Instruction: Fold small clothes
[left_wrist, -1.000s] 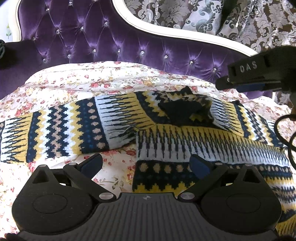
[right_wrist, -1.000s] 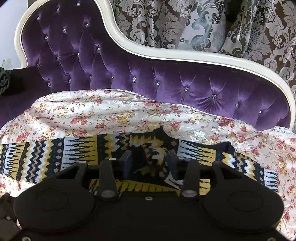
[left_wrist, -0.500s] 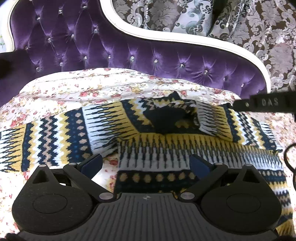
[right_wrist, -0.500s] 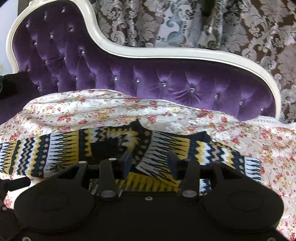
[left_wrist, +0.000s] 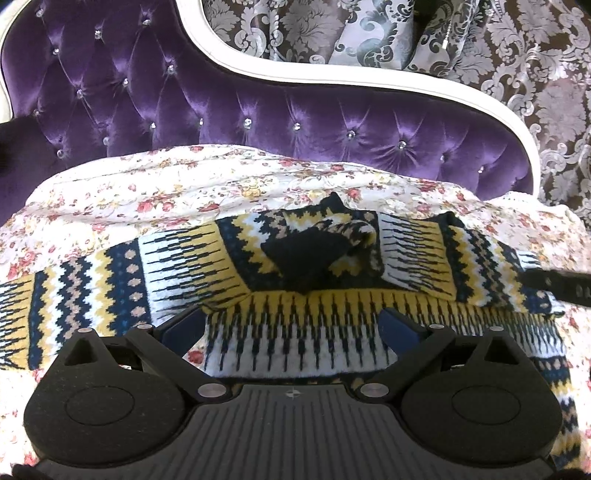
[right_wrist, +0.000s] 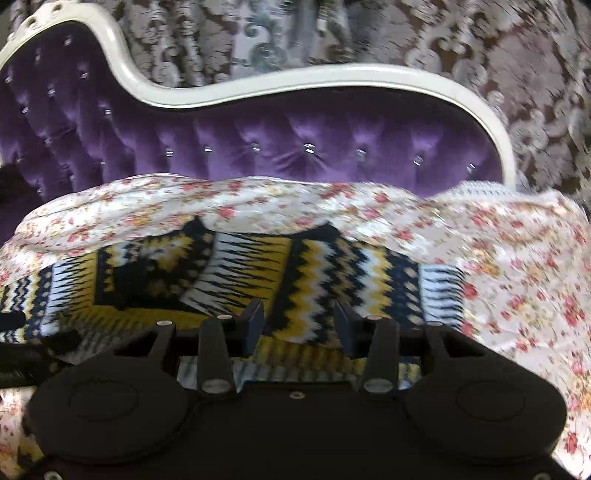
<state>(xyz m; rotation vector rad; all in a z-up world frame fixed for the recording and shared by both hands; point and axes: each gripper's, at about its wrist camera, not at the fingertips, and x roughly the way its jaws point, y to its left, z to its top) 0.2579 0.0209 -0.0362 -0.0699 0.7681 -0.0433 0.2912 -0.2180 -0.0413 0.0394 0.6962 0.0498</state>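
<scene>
Sweater (left_wrist: 280, 295) lies spread on floral sheet (left_wrist: 155, 192).

purple tufted sofa (left_wrist: 295, 122), floral sheet (left_wrist: 155, 192), damask curtain (left_wrist: 517, 55)

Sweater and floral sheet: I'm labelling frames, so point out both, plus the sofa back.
sweater (left_wrist: 258, 332), left wrist view, striped chest panel.
floral sheet (right_wrist: 517, 266), right wrist view, bare right side.
sofa back (left_wrist: 295, 122), left wrist view, tufted purple upholstery.

I've got the knitted sweater (left_wrist: 332, 295) spread flat on the floral cover: navy, yellow and white zigzag bands, sleeves stretched out to both sides, dark neckline rumpled at the middle.
</scene>
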